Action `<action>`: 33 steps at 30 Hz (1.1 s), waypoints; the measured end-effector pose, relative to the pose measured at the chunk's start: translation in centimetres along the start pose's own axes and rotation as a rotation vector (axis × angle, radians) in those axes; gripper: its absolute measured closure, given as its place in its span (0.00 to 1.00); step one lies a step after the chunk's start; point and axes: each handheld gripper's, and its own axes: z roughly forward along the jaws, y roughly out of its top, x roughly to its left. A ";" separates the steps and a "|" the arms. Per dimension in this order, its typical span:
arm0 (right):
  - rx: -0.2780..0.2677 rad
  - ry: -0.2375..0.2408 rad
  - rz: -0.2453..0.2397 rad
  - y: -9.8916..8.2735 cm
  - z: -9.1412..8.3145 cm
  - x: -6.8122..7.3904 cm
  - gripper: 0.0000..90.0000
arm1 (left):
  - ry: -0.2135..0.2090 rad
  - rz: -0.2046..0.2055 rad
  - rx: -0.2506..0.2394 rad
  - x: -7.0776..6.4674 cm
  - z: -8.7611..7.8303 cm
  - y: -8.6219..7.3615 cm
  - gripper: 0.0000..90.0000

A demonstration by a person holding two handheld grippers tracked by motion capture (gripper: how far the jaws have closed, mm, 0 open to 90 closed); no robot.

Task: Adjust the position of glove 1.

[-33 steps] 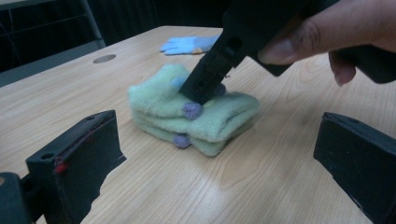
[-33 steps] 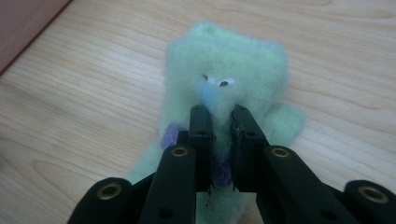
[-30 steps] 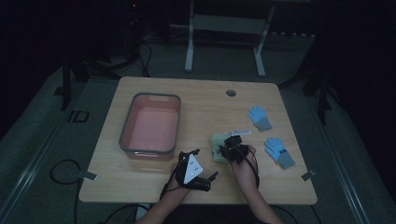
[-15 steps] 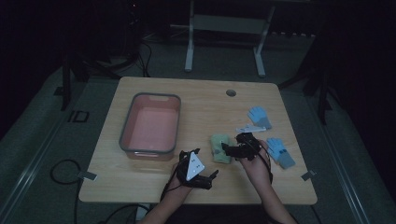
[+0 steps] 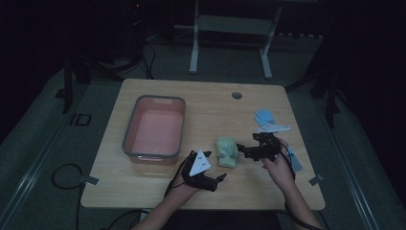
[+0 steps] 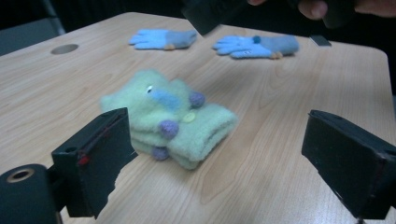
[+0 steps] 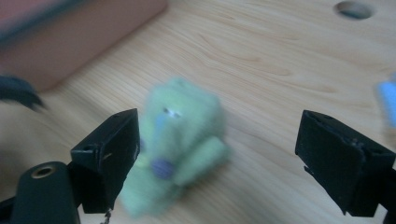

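Risk, I judge, is my right gripper [image 5: 242, 150], jaws just opened wide and empty, snagging the folded green gloves [image 5: 226, 152] lying at its nine o'clock on the table [image 5: 210, 105], while my left gripper [image 5: 218, 181] gapes empty.

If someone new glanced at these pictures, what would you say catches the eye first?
Probably the folded pale green gloves, lying on the wooden table between the left gripper and the right gripper, both open with nothing between their jaws. Next, the pink tub at the table's left, and a blue glove towards its right edge.
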 end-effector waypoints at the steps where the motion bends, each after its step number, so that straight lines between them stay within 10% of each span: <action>1: -0.016 0.039 0.028 0.2 0.0 -0.3 0.15 | -0.015 0.013 0.002 0.1 0.1 0.1 0.12; 10: 0.012 0.134 0.016 1.8 2.3 -0.9 0.32 | -0.089 0.171 0.096 0.5 3.0 1.5 0.28; 17: 0.090 0.187 0.049 2.0 6.1 -2.1 0.37 | -0.166 0.216 0.201 1.1 5.8 1.4 0.44; 26: 0.261 0.187 0.097 0.8 9.3 -3.1 0.33 | -0.153 0.260 0.289 1.9 7.3 0.5 0.48; 33: 0.293 0.303 0.184 0.2 9.9 -3.4 0.59 | -0.125 0.345 0.298 1.5 7.6 0.4 0.53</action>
